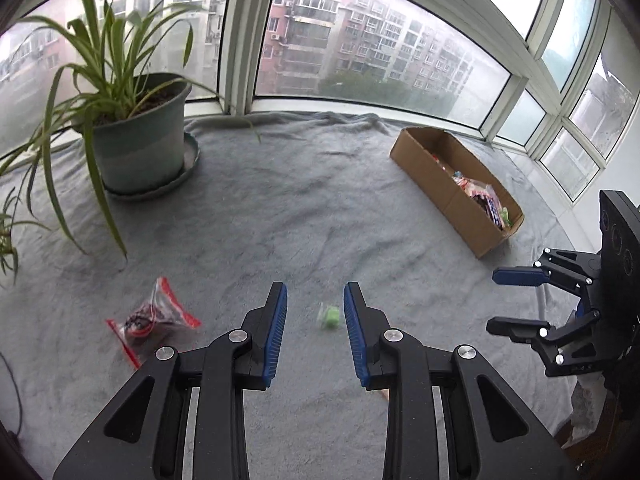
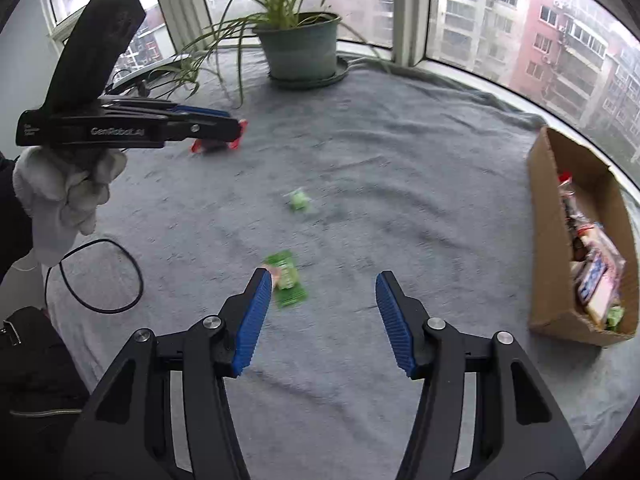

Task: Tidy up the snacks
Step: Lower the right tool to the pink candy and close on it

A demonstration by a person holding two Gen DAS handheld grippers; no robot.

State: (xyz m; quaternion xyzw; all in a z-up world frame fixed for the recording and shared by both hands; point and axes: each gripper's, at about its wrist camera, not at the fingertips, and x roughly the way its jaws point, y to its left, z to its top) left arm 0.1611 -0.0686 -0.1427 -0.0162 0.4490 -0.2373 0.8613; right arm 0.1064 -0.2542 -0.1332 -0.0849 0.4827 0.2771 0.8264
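Right wrist view, right gripper (image 2: 318, 292) jaws wide and empty over green packet (image 2: 287, 280), left gripper (image 1: 315, 300) narrow, empty, box (image 2: 560, 264) at blanket's (image 2: 400, 140) right edge.

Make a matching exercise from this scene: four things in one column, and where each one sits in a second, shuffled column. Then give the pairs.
Things:
1. potted plant
2. cardboard box
3. red-edged clear bag
4. flat green packet

Places:
A. on the grey cloth just ahead of the right tool
B. in a saucer at the far edge by the window
C. on the cloth to the left of the left tool
D. at the right side of the cloth, holding wrapped snacks

Pairs: 1-B, 2-D, 3-C, 4-A
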